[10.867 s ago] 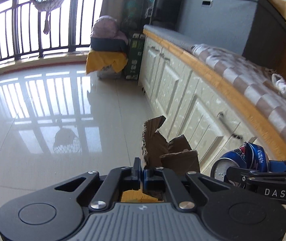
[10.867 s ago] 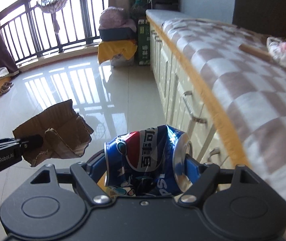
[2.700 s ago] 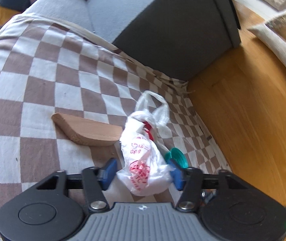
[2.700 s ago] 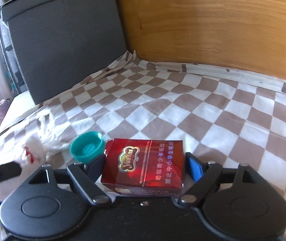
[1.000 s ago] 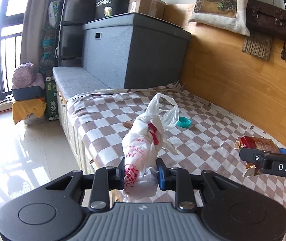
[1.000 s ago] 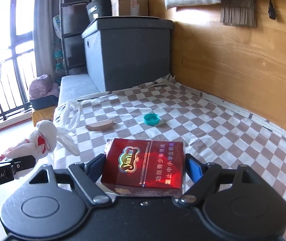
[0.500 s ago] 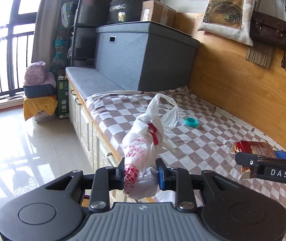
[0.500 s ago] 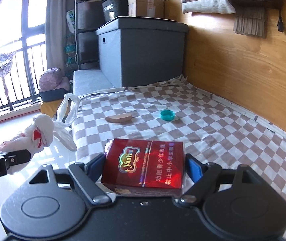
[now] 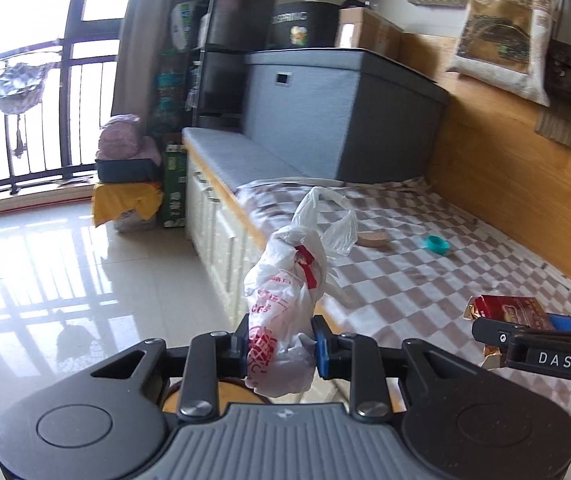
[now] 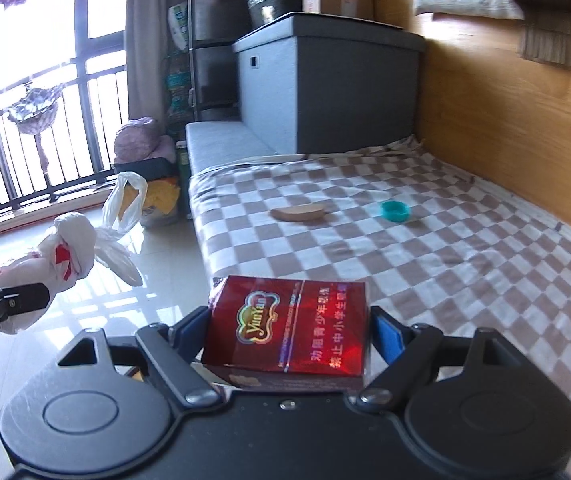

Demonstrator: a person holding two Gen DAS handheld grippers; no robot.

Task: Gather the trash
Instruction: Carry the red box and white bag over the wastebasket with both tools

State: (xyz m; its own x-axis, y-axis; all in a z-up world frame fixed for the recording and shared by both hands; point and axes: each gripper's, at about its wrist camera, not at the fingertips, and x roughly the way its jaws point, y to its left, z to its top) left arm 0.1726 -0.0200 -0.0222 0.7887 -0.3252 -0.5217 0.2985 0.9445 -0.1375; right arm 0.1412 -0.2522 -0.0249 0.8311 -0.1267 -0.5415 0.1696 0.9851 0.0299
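Observation:
My left gripper (image 9: 281, 346) is shut on a knotted white plastic bag (image 9: 285, 300) with red print, held in the air over the floor beside the bench. The bag (image 10: 67, 252) also shows at the left of the right wrist view. My right gripper (image 10: 291, 334) is shut on a red cigarette pack (image 10: 289, 334), its blue pads pressing both short sides. That pack (image 9: 513, 310) and the right gripper (image 9: 525, 332) appear at the right edge of the left wrist view. A teal bottle cap (image 10: 395, 211) and a brown oval piece (image 10: 298, 212) lie on the checkered cover.
The checkered bench (image 10: 425, 264) runs along a wooden wall (image 10: 497, 120), with white drawers (image 9: 217, 232) under it. A grey storage box (image 9: 325, 116) stands at its far end. Glossy tiled floor (image 9: 65, 280) stretches left to a balcony railing (image 9: 25, 128). A yellow-draped stack (image 9: 127, 196) sits by the bench.
Both grippers have drawn back from the bench toward the floor side, each keeping its load. The cap and brown piece look farther away, and more floor and window show.

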